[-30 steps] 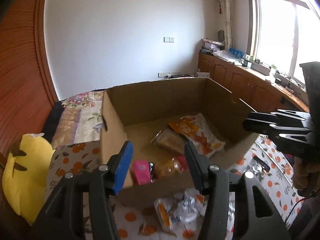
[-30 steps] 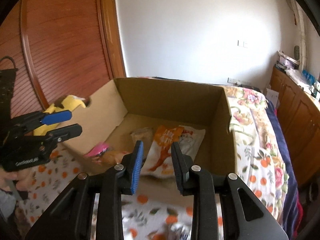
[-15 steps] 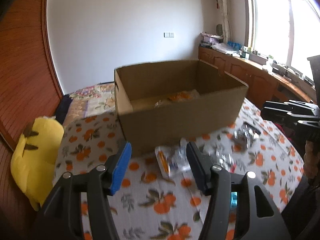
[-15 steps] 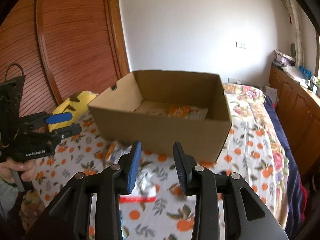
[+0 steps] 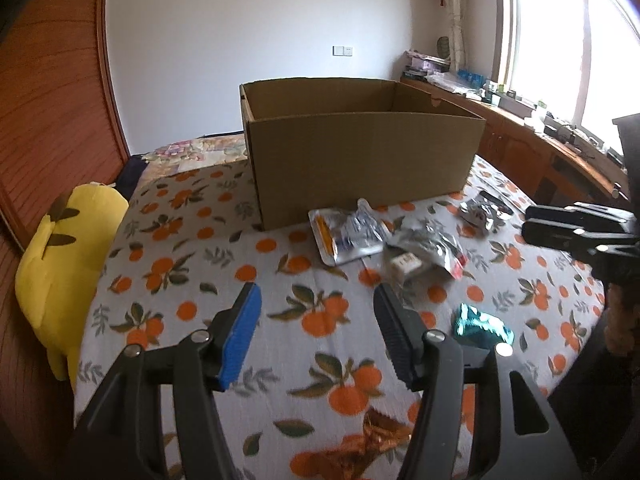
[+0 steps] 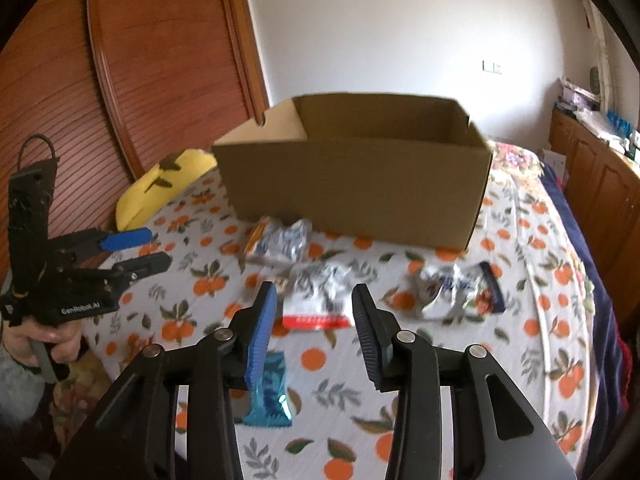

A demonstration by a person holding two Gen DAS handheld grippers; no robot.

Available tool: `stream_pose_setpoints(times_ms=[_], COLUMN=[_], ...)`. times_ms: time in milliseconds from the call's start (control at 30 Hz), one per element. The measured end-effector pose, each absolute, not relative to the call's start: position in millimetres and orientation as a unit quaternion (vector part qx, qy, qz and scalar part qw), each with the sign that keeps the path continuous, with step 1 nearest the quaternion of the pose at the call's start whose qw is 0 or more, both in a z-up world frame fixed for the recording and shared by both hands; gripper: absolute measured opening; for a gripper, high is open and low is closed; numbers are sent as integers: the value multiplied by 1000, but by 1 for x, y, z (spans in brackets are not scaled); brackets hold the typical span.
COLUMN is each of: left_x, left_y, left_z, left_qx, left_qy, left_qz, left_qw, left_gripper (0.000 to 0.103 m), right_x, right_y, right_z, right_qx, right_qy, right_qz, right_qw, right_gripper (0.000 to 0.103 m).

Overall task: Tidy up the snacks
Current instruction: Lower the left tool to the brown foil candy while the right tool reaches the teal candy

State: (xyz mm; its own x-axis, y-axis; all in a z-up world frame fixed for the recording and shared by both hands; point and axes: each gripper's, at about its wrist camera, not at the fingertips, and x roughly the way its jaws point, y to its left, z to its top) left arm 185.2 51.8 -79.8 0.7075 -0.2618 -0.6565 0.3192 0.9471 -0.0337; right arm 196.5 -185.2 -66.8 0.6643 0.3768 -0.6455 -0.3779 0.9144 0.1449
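Left gripper (image 5: 316, 312): black two-finger tool with one blue pad, bottom centre of the left wrist view; jaws about half apart and just been opening; nothing between them, only bedspread beneath.
Right gripper (image 6: 314, 304): same build, bottom centre of the right wrist view; jaws moderately apart and just been opening; nothing gripped, pads clear of the packets beyond.
Teal foil snack packet (image 6: 269, 396): lower centre of the right wrist view, partly behind the blue finger, flat on the cover.
Orange-brown crinkled wrapper (image 5: 360, 440): bottom edge of the left wrist view, between the gripper's arms.
Silver packet with red strip (image 6: 318, 300): mid-frame, just past the right fingertips.
Silver and dark-blue crumpled packet (image 6: 456, 288): right of centre, apart from the others.
White pouch with orange edge (image 5: 346, 236): centre, just beside the box's near wall.
Brown open-topped cardboard box (image 5: 360, 156): upper centre; contents hidden by its wall.
Orange-print white bedspread (image 5: 192, 280): surface under everything.
Yellow plush toy (image 5: 64, 264): left edge.
Person's hand (image 6: 44, 340): lower left of the right wrist view, gripping the left tool's handle.
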Motion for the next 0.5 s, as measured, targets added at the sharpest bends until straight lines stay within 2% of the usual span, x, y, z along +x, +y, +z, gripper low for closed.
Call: stream_pose_setpoints(times_ms=[200,500], left_x=[164,139], left_y=[57,56], left_z=[-91,-107], left_qx=[34,55], left_qy=[350,363], left_qz=[-173,-183], left_qw=[920,912], left_gripper=[66,66], right_x=[190,184], right_y=[-170,-149], right_z=[-88,-110], right_qx=[-20,-40], right_qy=[377,402], right_qz=[219,235], right_qw=[900,884], right_gripper=[55,59])
